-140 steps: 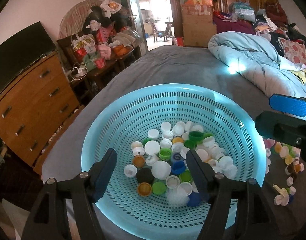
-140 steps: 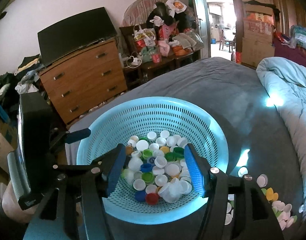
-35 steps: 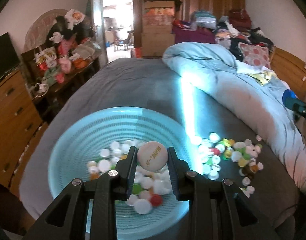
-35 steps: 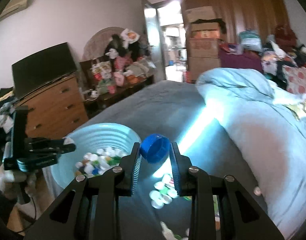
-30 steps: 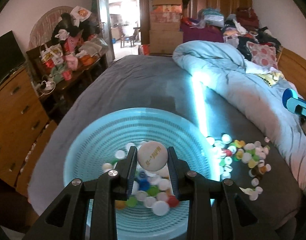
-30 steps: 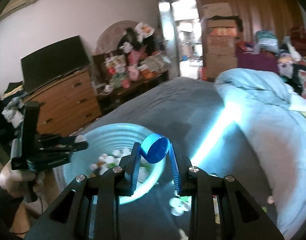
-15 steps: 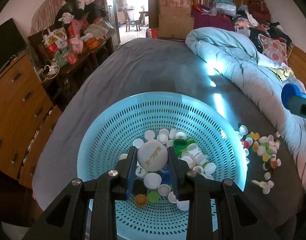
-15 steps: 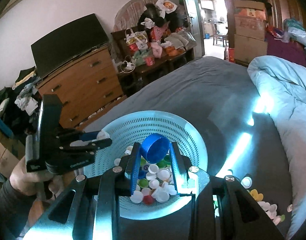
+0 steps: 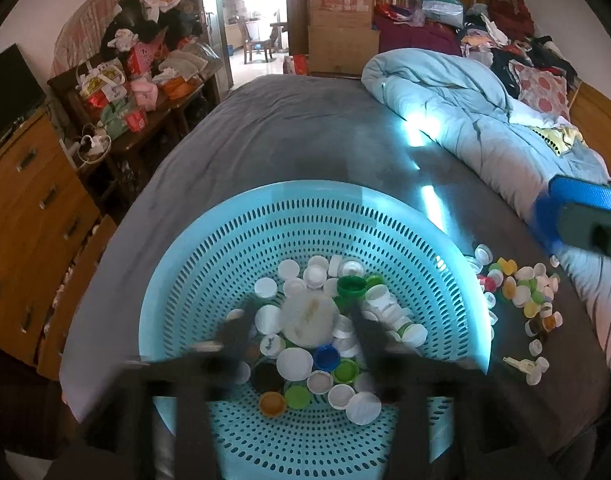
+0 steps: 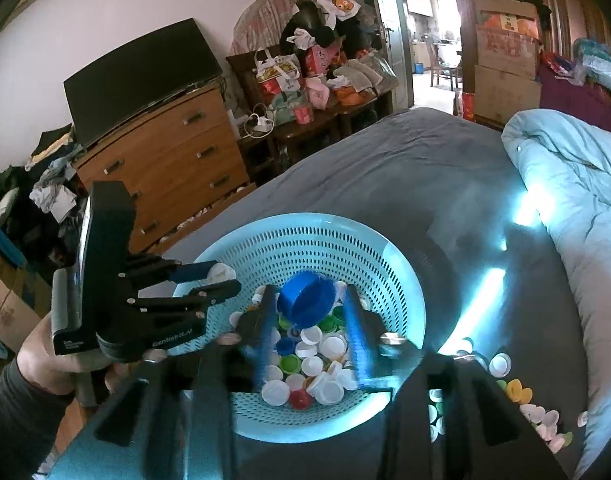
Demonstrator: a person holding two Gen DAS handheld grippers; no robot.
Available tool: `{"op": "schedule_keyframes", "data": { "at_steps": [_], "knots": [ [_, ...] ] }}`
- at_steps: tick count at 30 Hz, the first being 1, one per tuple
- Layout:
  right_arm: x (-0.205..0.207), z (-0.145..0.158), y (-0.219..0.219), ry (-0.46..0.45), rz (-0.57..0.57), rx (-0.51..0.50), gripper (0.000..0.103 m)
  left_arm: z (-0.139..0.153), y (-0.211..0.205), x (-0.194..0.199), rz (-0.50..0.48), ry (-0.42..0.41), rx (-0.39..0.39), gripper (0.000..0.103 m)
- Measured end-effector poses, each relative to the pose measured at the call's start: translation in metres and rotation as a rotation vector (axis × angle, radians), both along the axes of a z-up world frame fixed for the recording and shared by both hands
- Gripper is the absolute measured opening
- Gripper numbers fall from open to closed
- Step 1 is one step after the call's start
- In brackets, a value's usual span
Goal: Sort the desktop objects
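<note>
A turquoise perforated basket (image 9: 265, 232) (image 10: 305, 232) holding several bottle caps sits on the grey bed. My left gripper (image 9: 302, 310) hangs over it with blurred jaws that are opening. A large white cap (image 9: 309, 316) lies loose between them, with gaps on both sides. My right gripper (image 10: 309, 292) is also above the basket, jaws opening. A blue cap (image 10: 305, 304) sits between its blue pads, free of the right one. The left gripper (image 10: 225, 277) shows at the basket's left rim in the right wrist view. Loose caps (image 9: 521, 292) lie on the bed to the basket's right.
A pale blue quilt (image 9: 465, 104) is bunched along the bed's right side. A wooden dresser (image 10: 173, 152) with a dark TV (image 10: 141, 72) stands left of the bed, beside a cluttered side table (image 10: 313, 88). A person's hand (image 10: 45, 344) holds the left gripper. Cardboard boxes (image 9: 341, 20) stand by the doorway.
Both grippers were shut on their caps over the basket half a second ago. Now both sets of jaws have spread apart and blur, and the white and blue caps sit loose between them.
</note>
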State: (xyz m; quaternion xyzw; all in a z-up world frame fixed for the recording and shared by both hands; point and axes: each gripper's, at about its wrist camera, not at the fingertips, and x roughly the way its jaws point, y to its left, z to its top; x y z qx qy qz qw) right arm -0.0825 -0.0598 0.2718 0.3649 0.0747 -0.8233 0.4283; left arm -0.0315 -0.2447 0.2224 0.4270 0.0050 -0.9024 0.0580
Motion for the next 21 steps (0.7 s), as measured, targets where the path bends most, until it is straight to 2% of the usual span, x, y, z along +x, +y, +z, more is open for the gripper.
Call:
{"op": "schedule_keyframes", "data": {
  "at_steps": [1, 2, 5, 10, 12, 16, 21],
  "knots": [
    [0.002, 0.001, 0.002, 0.013, -0.004, -0.011, 0.063, 0.003, 0.002, 0.004, 0.029, 0.031, -0.04, 0.095],
    [0.004, 0.002, 0.005, 0.015, -0.006, -0.02, 0.063, 0.005, 0.004, 0.007, 0.045, 0.049, -0.061, 0.097],
    [0.005, 0.002, 0.014, 0.008, -0.025, -0.042, 0.063, 0.007, 0.007, 0.012, 0.043, 0.056, -0.04, 0.097],
    [0.033, 0.011, 0.049, 0.059, -0.072, -0.124, 0.063, 0.022, 0.042, 0.047, 0.011, 0.128, -0.09, 0.097],
    [0.047, 0.019, 0.065, 0.107, -0.097, -0.159, 0.064, 0.032, 0.072, 0.068, -0.062, 0.166, -0.108, 0.097],
    [0.077, 0.042, 0.104, 0.234, -0.177, -0.21, 0.076, 0.042, 0.142, 0.109, -0.233, 0.205, -0.136, 0.097],
    [0.089, 0.077, 0.116, 0.295, -0.187, -0.208, 0.089, 0.035, 0.215, 0.142, -0.432, 0.19, -0.153, 0.098]
  ]
}}
